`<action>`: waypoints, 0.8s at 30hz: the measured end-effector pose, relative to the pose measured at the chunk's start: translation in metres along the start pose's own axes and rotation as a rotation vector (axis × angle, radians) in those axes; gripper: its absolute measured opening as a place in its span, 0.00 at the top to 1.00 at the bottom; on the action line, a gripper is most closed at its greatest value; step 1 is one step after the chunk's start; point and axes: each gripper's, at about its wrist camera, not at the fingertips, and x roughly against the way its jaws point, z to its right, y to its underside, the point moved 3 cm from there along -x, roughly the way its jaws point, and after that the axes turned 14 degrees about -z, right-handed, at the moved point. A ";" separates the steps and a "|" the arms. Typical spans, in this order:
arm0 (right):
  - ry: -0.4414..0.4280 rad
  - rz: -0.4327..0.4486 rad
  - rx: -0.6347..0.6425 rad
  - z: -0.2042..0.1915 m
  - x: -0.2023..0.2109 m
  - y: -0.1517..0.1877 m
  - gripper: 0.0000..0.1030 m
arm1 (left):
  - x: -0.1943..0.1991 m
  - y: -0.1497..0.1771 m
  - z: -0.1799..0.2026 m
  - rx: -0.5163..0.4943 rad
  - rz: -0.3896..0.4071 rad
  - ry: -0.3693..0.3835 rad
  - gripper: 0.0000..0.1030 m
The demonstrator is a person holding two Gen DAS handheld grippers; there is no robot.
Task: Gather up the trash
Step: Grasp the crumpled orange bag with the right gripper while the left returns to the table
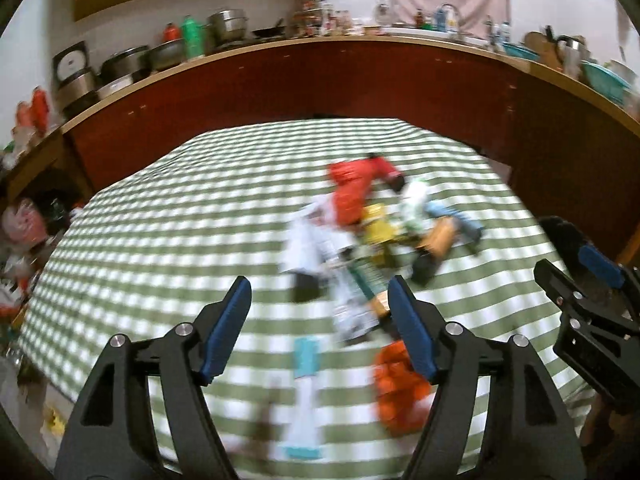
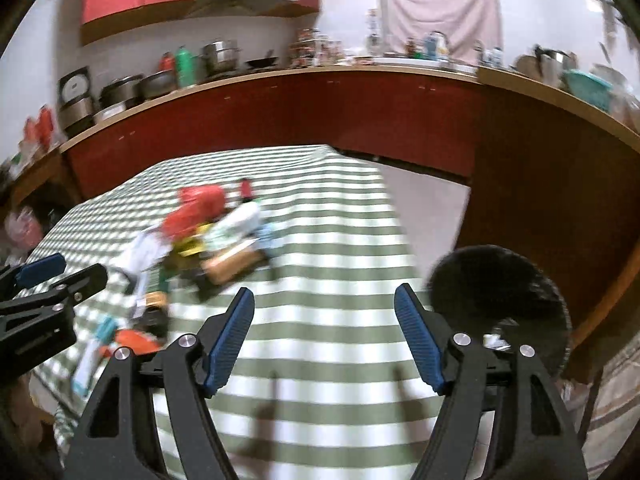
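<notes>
Covering the table, a green-and-white checked cloth [image 1: 160, 216] is the broadest surface, soft and striped. On the cloth, toward its right half, lies a blurred trash pile [image 1: 372, 224] of crumpled red, white, yellow and orange wrappers. Beyond the cloth's right edge stands a round black bin [image 2: 500, 304]. Above the cloth, the left gripper [image 1: 320, 320] and right gripper [image 2: 324, 328] hover, jaws spread wide, holding nothing.

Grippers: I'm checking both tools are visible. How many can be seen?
2. The left gripper hangs open over the trash pile; the right gripper hangs open over bare tablecloth.
</notes>
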 end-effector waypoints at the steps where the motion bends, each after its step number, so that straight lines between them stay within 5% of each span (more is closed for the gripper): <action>1: -0.006 -0.001 0.011 -0.008 0.000 0.001 0.32 | -0.001 0.005 -0.010 0.012 -0.006 -0.010 0.32; 13: -0.094 -0.042 0.153 -0.095 -0.006 0.023 0.30 | -0.006 0.045 -0.093 0.128 -0.051 -0.053 0.28; 19: -0.082 -0.088 0.187 -0.111 -0.020 0.035 0.30 | -0.007 0.050 -0.099 0.144 -0.057 -0.024 0.26; 24: -0.080 -0.108 0.190 -0.110 -0.024 0.040 0.50 | -0.006 0.049 -0.090 0.128 -0.050 -0.001 0.23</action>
